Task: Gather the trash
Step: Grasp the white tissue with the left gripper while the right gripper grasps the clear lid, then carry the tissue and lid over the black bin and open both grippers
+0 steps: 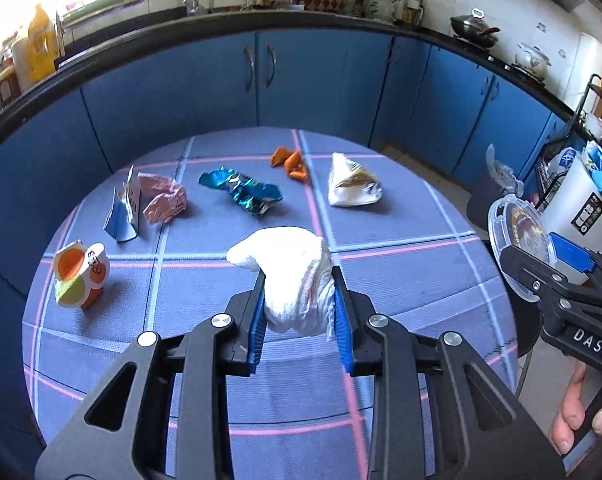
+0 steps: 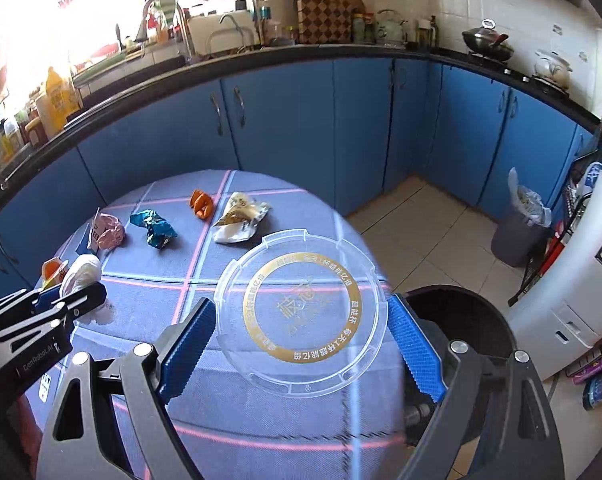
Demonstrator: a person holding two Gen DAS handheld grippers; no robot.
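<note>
My left gripper [image 1: 299,284] is shut on a crumpled white tissue [image 1: 289,268] above the round table [image 1: 401,280]. My right gripper [image 2: 301,312] is shut on a clear plastic lid [image 2: 301,308] with a gold ring, held over the table's right edge; it also shows in the left wrist view [image 1: 519,248]. On the table lie a white wrapper [image 1: 351,184], orange scraps [image 1: 291,162], a teal foil wrapper [image 1: 241,190], a pink wrapper [image 1: 163,196], a blue-white carton [image 1: 123,216] and an orange-white carton [image 1: 81,276].
A dark bin [image 2: 461,360] sits low beside the table's right edge. A grey bin with a plastic liner [image 2: 521,224] stands on the tiled floor by the blue cabinets [image 2: 301,120]. A white appliance [image 2: 573,280] and a rack are at the right.
</note>
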